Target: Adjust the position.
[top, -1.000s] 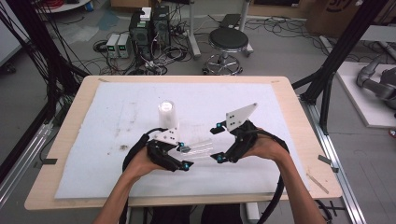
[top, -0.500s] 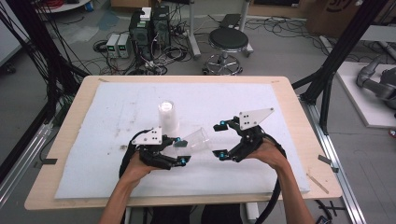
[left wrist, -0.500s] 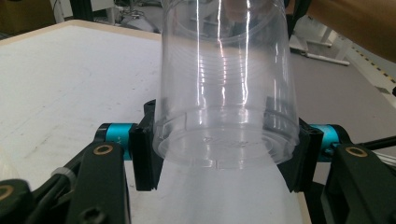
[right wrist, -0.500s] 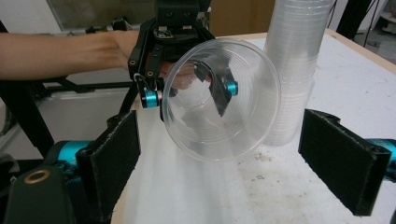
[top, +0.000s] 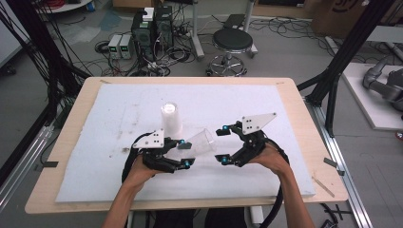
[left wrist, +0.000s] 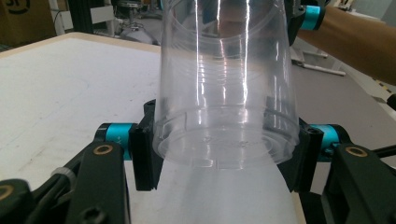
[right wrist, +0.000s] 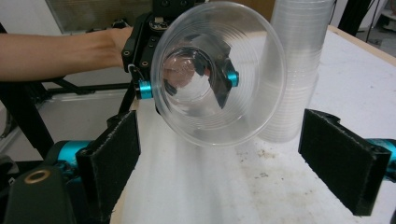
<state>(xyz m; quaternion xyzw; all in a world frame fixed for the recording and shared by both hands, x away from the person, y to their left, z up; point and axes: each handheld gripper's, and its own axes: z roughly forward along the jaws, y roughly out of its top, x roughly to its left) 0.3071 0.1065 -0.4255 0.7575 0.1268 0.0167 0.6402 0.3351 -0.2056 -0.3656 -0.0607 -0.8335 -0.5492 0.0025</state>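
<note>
Your left gripper (top: 183,153) is clamped on the base of the clear cup (top: 199,141), now lifted and tipped, mouth toward your right gripper (top: 222,144), whose jaws have spread wide and empty (likely just released). The cup hangs above the bench's middle, near the cup stack (top: 171,118); separation looks done.

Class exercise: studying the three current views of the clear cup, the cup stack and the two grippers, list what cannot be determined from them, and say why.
- How many cups the cup stack holds: its top is cut off in the right gripper view and it is too small in the high view.
- The clear cup's mouth: cut off by the top edge of the left gripper view.
- The table under the left gripper: hidden by hand and gripper, high view.
</note>
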